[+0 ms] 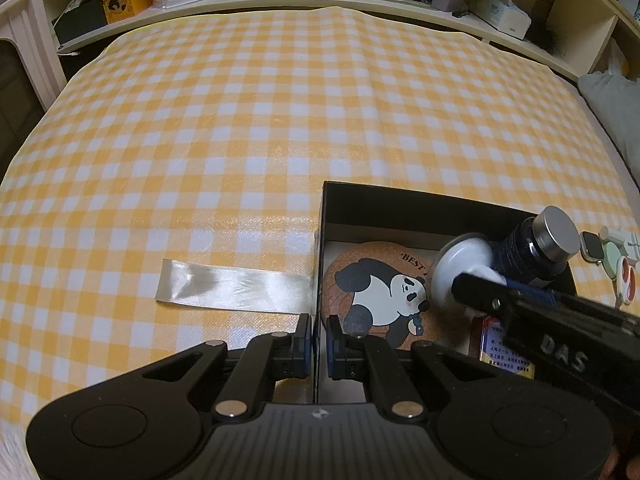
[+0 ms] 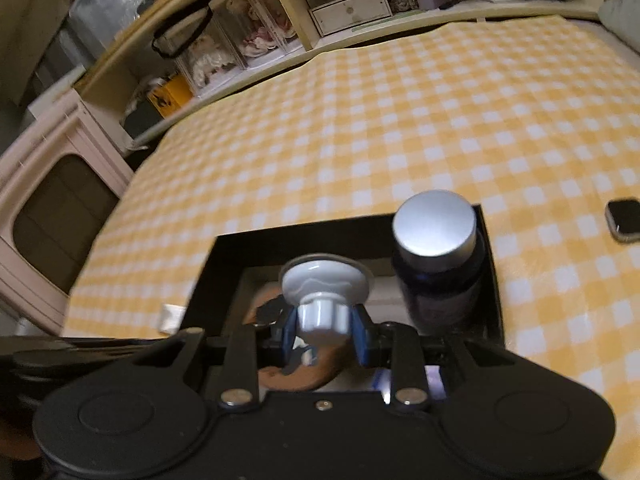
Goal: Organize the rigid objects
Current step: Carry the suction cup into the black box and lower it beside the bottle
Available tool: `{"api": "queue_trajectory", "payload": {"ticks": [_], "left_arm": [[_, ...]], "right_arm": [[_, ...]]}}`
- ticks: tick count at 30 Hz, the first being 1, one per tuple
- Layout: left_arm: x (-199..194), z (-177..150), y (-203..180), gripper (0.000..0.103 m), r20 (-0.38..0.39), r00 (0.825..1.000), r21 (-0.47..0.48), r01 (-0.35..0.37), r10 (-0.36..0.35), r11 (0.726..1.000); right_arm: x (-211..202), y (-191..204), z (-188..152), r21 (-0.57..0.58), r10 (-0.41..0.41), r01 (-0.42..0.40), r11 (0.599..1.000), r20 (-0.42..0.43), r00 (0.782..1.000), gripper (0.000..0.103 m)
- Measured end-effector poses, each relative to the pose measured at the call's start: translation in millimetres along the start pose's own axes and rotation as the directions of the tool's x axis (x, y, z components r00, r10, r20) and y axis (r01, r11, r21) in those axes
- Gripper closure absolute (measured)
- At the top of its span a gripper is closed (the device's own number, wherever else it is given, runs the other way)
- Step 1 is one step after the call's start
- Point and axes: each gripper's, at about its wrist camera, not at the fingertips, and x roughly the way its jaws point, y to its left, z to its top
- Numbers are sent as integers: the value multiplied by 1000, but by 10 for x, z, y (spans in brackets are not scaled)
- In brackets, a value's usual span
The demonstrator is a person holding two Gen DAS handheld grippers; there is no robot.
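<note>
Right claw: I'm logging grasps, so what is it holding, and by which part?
The right claw grips a white suction-cup knob by its ribbed stem, cup end forward, above the black box.

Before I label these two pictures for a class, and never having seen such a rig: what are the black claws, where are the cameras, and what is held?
The claws are hand-held two-finger grippers; each carries a camera looking along its fingers. In the left wrist picture, the left gripper pinches the near wall of the open black cardboard box on the yellow-and-white checked cloth. In the right wrist picture, the right gripper grips the knob of a pale grey round suction hook over the box. Inside lie a round cork panda coaster and a dark blue bottle with a silver cap. A white satin ribbon and a smartwatch lie on the cloth.
</note>
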Motion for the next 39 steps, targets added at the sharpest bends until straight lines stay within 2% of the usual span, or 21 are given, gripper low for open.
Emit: {"api": "queue_trajectory", "payload": {"ticks": [5,12,15,18,21,23,25,26,28,31,36,39], "left_arm": [[3,-5,-5,95,0,1000,1,-1,1,1000],[2,-6,-5,95,0,1000,0,0,0,1000],[1,-5,-4,95,0,1000,0,0,0,1000],[0,-3,-4,95,0,1000,1,0,0,1000],[0,-3,-2,95,0,1000,1,-1,1,1000],[-1,0,-3,95,0,1000,0,0,0,1000],[1,-3,-3,95,0,1000,0,0,0,1000],[-1,-1,-2,95,-1,1000,2,-1,1,1000],[-2,-3,-2,95,0,1000,2,-1,1,1000],[-1,-1,0,95,0,1000,0,0,0,1000],[9,-5,-14,95,-2,1000,2,-1,1,1000],[5,-1,-8,95,-1,1000,0,1,-1,1000]], "right_arm": [[96,-36,27,-29,-53,54,998,20,998,74],[79,-42,9,-31,-49,49,998,7,999,74],[45,-16,50,-33,-48,48,998,6,999,72],[5,11,67,-39,-53,54,998,22,998,65],[-15,24,70,-50,-51,52,997,9,999,65],[-16,53,63,-77,-58,57,995,-19,998,72],[-11,79,43,-117,-47,40,992,-57,997,88],[7,107,33,-146,-40,26,989,-91,995,89],[64,157,7,-192,-41,14,981,-136,990,100],[159,152,-32,-204,-56,29,979,-131,990,100],[264,-17,-7,-169,-98,88,982,-49,994,100],[263,-147,31,-113,-65,59,992,-54,996,99]]}}
